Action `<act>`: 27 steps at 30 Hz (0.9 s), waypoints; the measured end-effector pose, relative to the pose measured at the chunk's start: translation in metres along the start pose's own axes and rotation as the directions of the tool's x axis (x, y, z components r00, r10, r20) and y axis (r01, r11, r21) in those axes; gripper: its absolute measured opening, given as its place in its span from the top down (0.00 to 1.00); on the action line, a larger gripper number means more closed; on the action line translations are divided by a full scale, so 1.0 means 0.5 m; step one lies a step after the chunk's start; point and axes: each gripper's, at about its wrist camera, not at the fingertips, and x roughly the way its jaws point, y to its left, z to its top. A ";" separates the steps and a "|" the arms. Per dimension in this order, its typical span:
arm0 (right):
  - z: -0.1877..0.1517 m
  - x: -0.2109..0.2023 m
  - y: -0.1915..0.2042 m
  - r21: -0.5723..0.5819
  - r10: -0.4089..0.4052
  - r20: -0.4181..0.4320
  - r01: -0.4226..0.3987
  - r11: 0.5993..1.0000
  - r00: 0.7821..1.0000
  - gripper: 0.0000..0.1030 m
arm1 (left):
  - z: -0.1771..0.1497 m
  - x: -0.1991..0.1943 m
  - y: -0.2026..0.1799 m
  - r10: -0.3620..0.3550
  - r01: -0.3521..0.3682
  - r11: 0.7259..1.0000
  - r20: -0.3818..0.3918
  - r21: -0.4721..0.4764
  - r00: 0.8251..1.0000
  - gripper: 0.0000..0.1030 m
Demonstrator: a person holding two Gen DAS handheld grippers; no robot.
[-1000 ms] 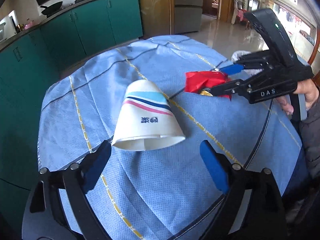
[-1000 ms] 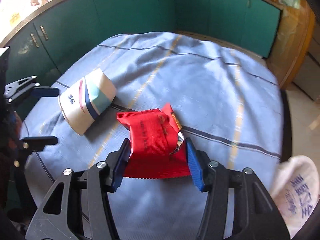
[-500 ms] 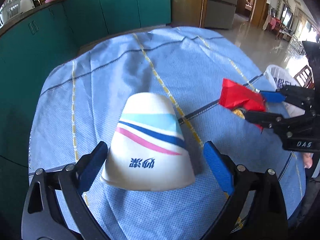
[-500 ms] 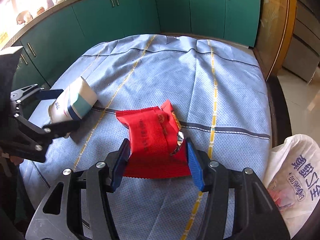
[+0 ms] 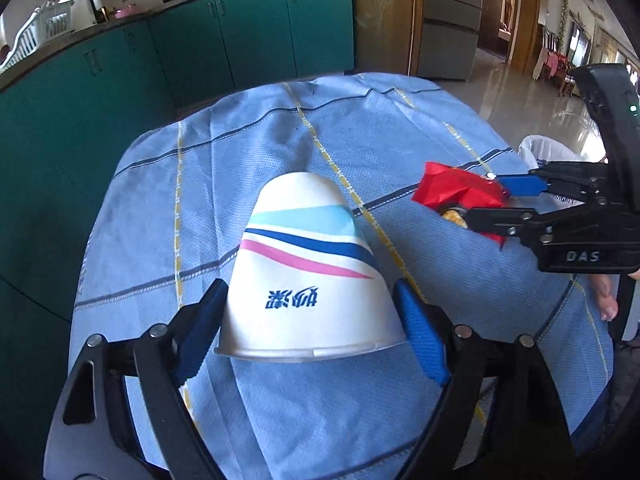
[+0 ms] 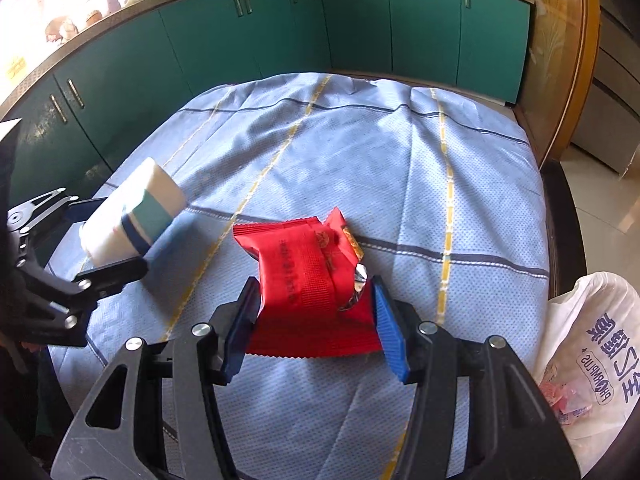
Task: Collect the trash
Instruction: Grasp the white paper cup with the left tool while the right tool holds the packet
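Note:
A white paper cup [image 5: 308, 248] with blue and pink stripes lies on its side on the blue tablecloth [image 5: 248, 152], mouth toward my left gripper [image 5: 311, 286]. The jaws are closing and stand on either side of the cup. The blue pads are right at its sides near the rim, and the cup is not squashed. From the right wrist view the cup [image 6: 136, 212] sits between the left gripper's [image 6: 120, 236] fingers. My right gripper [image 6: 316, 284] is shut on a red snack wrapper [image 6: 300, 264], held just above the cloth. The left wrist view shows that wrapper [image 5: 452, 190] in the right gripper [image 5: 488, 202].
A white plastic bag [image 6: 592, 340] with blue print, holding some scraps, hangs off the table's right edge. Green cabinets [image 6: 280, 32] curve around the far side. The cloth [image 6: 360, 152] is wrinkled beyond the wrapper. A hand [image 5: 608, 300] holds the right gripper's handle.
My left gripper moved forward until its jaws came around the cup, then they narrowed toward its sides. The right gripper kept its hold on the red wrapper and barely moved.

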 end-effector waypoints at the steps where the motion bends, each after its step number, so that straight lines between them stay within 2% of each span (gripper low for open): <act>1: -0.003 0.001 0.006 -0.007 0.000 -0.004 0.000 1.000 1.000 0.46 | -0.006 -0.009 -0.004 -0.002 0.002 1.000 0.010 -0.006 1.000 0.19; 4: -0.009 0.001 0.026 -0.045 -0.002 0.003 0.002 0.999 1.000 0.45 | -0.023 -0.032 -0.019 -0.011 0.012 1.000 0.039 -0.012 0.999 0.19; 6: -0.010 0.000 0.039 -0.070 -0.002 0.025 0.003 0.998 1.000 0.37 | -0.029 -0.044 -0.024 -0.019 0.020 1.000 0.045 -0.014 0.999 0.19; 8: -0.009 0.003 0.047 -0.078 -0.019 0.039 0.022 0.997 0.999 0.22 | -0.032 -0.049 -0.022 -0.024 0.025 0.999 0.050 -0.024 0.998 0.19; 9: -0.009 0.008 0.051 -0.085 -0.030 0.038 0.034 0.996 0.999 0.22 | -0.033 -0.053 -0.020 -0.021 0.023 0.999 0.055 -0.032 0.998 0.19; 15: -0.012 0.034 0.056 -0.079 -0.045 0.017 0.046 0.996 0.999 0.22 | -0.041 -0.073 0.003 -0.010 0.017 0.996 0.079 -0.084 0.997 0.19; 19: -0.016 0.034 0.062 -0.085 -0.032 0.016 0.033 0.996 0.999 0.38 | -0.048 -0.087 0.006 0.007 0.002 0.995 0.095 -0.096 0.995 0.19; 23: -0.019 0.027 0.075 -0.106 -0.017 0.026 0.019 0.994 1.000 0.42 | -0.051 -0.099 -0.001 0.032 -0.020 0.995 0.118 -0.101 0.993 0.19; 27: -0.020 0.012 0.081 -0.105 -0.012 0.049 0.017 0.994 0.999 0.42 | -0.051 -0.114 -0.014 0.085 -0.072 0.993 0.141 -0.093 0.986 0.19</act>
